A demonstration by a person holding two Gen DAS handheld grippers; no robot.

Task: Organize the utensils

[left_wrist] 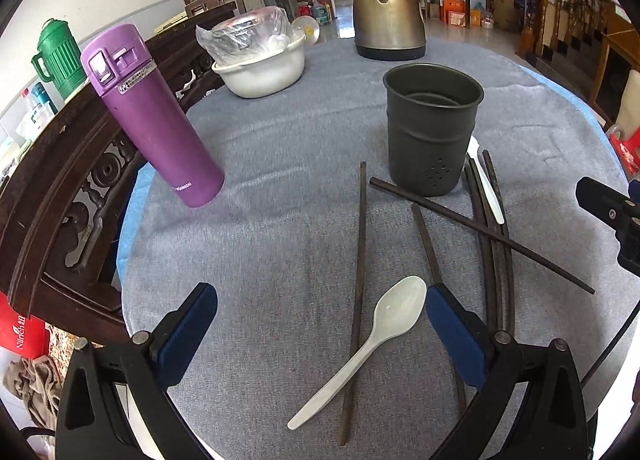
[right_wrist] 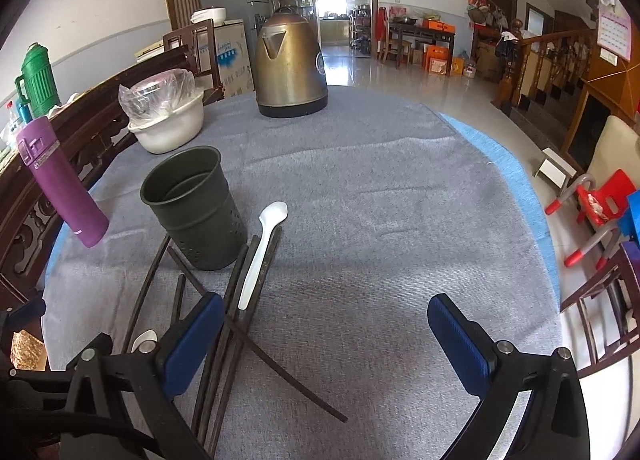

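A dark grey utensil cup [left_wrist: 433,128] stands empty and upright on the grey tablecloth; it also shows in the right wrist view [right_wrist: 194,208]. Several dark chopsticks [left_wrist: 358,292] lie scattered in front of it and to its right [right_wrist: 224,324]. A white plastic spoon [left_wrist: 368,344] lies across one chopstick, between my left fingers. A second white spoon [right_wrist: 260,256] lies among the chopsticks right of the cup [left_wrist: 486,184]. My left gripper [left_wrist: 320,324] is open and empty above the near spoon. My right gripper [right_wrist: 324,336] is open and empty, its left finger over the chopsticks.
A purple flask [left_wrist: 154,116] stands left of the cup. A white bowl with bagged dishes [left_wrist: 260,56] and a bronze kettle [left_wrist: 388,8] stand at the back. A carved wooden chair back [left_wrist: 60,196] borders the table's left. My right gripper's side shows at the edge [left_wrist: 612,216].
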